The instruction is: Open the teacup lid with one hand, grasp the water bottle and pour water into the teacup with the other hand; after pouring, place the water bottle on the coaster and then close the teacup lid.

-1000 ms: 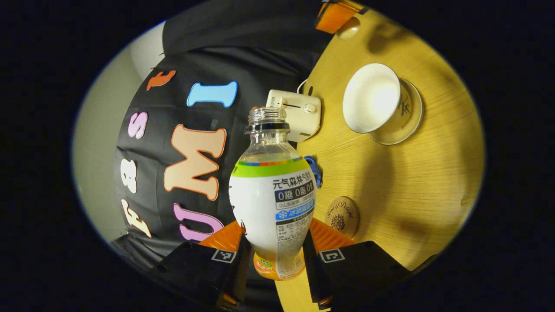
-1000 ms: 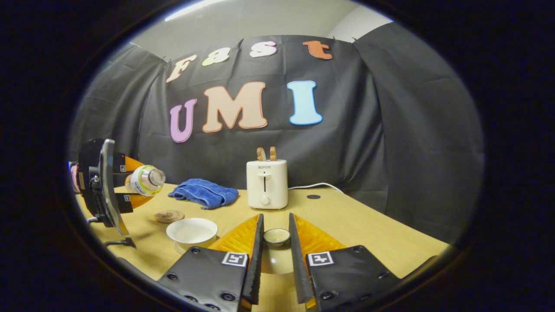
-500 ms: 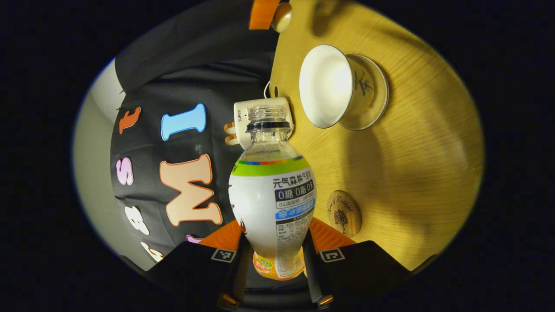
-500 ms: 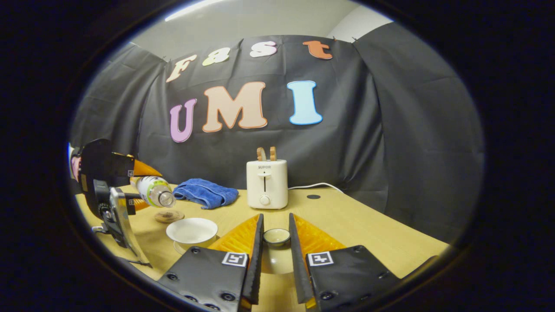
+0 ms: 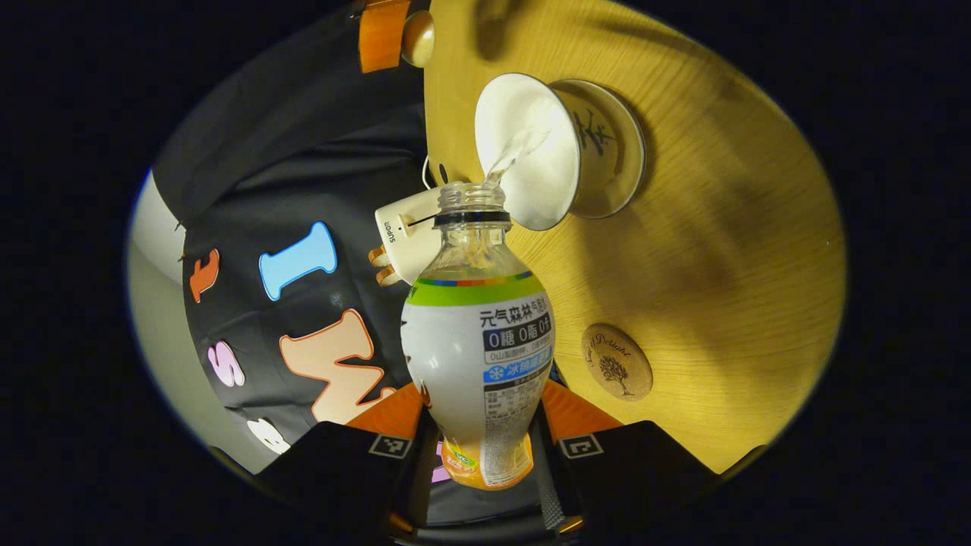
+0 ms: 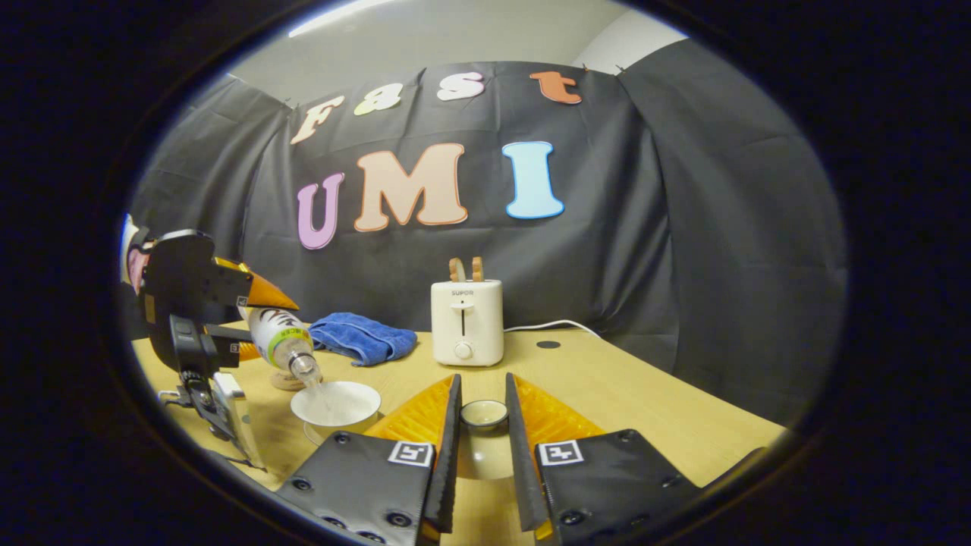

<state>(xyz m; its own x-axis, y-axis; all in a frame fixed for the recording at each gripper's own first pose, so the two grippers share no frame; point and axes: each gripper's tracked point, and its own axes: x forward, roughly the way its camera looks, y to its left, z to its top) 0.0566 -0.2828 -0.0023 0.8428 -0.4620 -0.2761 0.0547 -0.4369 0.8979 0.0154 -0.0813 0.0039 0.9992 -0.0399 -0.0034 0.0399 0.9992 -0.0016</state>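
My left gripper [image 5: 485, 440] pinches the tilted water bottle [image 5: 476, 341], water streaming into the teacup [image 5: 531, 152]. My right gripper [image 6: 482, 447] clamps the teacup lid [image 6: 484, 413].

Blue towel [image 5: 556, 373] mostly behind the water bottle [image 5: 476, 349]; toaster [image 5: 406, 241] partly too.
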